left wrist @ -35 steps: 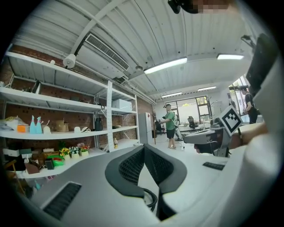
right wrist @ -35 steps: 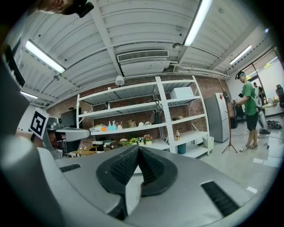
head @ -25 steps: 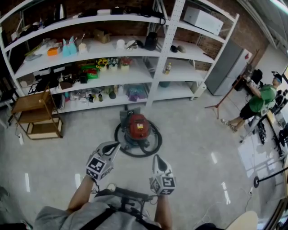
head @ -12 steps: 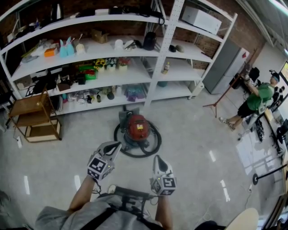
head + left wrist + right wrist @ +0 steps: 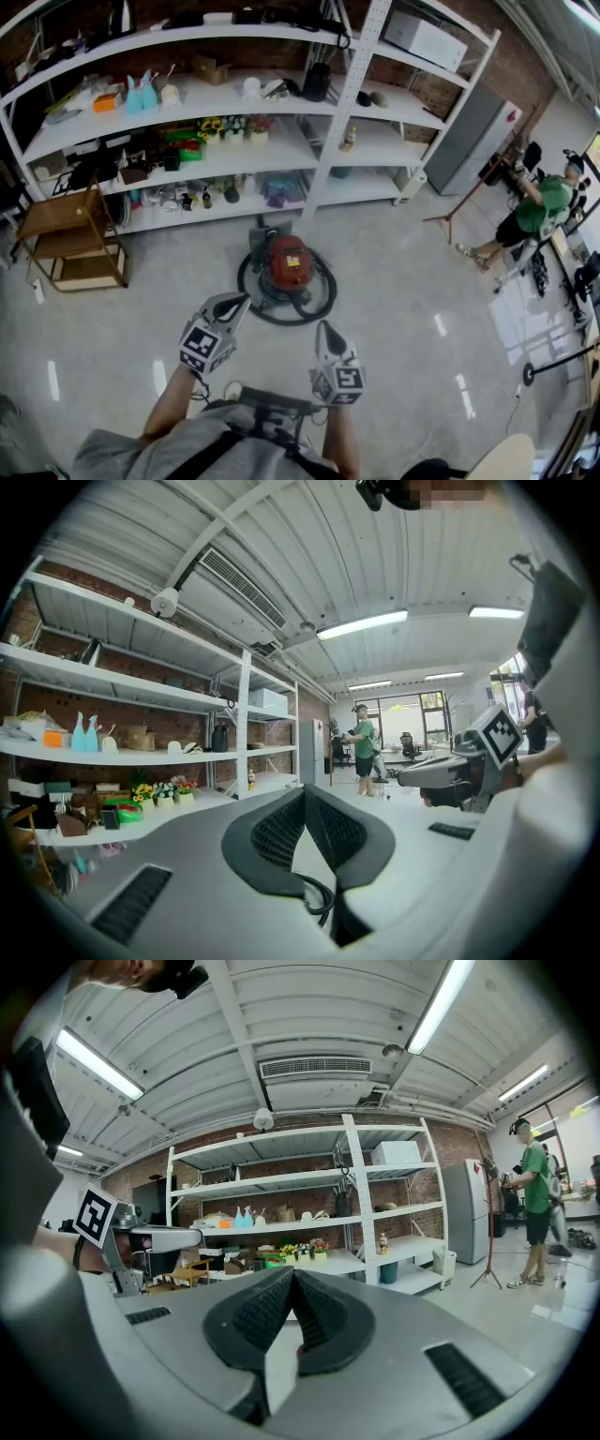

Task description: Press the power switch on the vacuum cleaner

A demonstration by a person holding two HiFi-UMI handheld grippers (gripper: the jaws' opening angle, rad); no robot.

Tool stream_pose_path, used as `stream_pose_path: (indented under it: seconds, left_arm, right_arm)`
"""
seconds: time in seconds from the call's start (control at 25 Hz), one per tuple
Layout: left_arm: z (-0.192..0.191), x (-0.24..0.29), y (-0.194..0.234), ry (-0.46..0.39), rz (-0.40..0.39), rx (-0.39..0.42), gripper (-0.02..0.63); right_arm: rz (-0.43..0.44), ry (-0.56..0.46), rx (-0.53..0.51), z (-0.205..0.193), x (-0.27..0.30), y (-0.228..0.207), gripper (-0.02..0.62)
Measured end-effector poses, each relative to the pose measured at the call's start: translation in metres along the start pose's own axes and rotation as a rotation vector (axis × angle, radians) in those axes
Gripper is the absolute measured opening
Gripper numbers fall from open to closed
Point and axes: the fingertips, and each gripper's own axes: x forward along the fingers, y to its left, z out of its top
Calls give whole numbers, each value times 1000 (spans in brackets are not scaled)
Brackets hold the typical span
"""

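Observation:
A red canister vacuum cleaner (image 5: 287, 265) stands on the floor in front of the shelving, its black hose (image 5: 319, 302) looped around it. In the head view both grippers are held out at waist height, short of the vacuum and touching nothing. My left gripper (image 5: 238, 301) points toward the hose's near left side. My right gripper (image 5: 322, 327) is lower and to the right. Seen in its own view, the left gripper (image 5: 305, 794) has its jaws closed together with nothing in them. The right gripper (image 5: 292, 1276) is likewise shut and empty. The switch is too small to make out.
White shelving (image 5: 319, 122) full of small items runs along the brick back wall. A wooden rack (image 5: 75, 239) stands at the left. A grey cabinet (image 5: 469, 141), a tripod stand (image 5: 459, 211) and a person in a green shirt (image 5: 539, 206) are at the right.
Almost nothing has changed. The head view has shifted slightly, and both grippers hold nearly the same place in front of the vacuum cleaner.

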Motion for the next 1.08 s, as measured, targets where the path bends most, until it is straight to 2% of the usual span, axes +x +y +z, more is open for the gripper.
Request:
stream_pose_path:
  seconds: [1.08]
  left_arm:
    - [-10,-4,-2,13,-8,-6,8]
  right_arm:
    - [1,3,-8,-3,-3,0,11]
